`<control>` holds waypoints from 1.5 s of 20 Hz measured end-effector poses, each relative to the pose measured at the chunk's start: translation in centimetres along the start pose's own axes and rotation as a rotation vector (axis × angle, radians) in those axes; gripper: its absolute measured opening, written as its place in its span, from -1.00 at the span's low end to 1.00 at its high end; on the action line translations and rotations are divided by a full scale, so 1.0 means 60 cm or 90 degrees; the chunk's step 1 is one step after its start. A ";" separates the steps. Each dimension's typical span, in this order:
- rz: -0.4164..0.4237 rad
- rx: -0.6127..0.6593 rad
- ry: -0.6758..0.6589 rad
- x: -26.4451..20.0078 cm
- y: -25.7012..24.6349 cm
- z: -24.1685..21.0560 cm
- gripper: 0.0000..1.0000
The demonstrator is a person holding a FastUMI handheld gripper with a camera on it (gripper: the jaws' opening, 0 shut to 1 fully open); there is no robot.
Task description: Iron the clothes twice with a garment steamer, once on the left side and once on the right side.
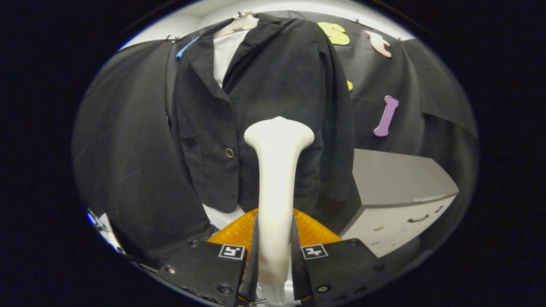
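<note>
1. The gripper (275,256) has its jaws clamped on the handle of the white, long-necked plastic garment steamer (277,170), 1 finger pressing each side, so the head sticks straight out ahead and can be steered like a wand.
2. The steamer's flared head sits right in front of the black button-up jacket (273,85), around mid-chest, just beside the lower button. Can't tell if it's actually touching the fabric.
3. The jacket hangs on a pale hanger (239,23) over a white shirt (225,51), so the front falls flat for vertical passes.
4. A grey drawer cabinet (396,192) stands off to the side, near the jacket's sleeve.
5. Looks like 1 of the 2 passes is underway, hard to say which.
</note>
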State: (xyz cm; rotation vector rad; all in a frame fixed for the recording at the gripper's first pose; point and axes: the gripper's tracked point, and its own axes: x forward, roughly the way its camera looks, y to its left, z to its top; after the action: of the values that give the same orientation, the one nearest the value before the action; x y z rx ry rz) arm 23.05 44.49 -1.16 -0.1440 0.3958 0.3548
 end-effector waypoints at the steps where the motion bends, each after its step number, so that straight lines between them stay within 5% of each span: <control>1: 0.000 0.000 0.005 0.002 0.000 -0.006 -0.30; 20: 0.001 0.005 0.103 0.041 -0.010 -0.142 -0.30; 30: 0.011 0.040 0.059 -0.021 -0.010 -0.071 -0.30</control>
State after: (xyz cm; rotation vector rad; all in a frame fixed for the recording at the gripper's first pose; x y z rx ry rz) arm 20.69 42.64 -4.51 -0.0957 0.4995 0.3538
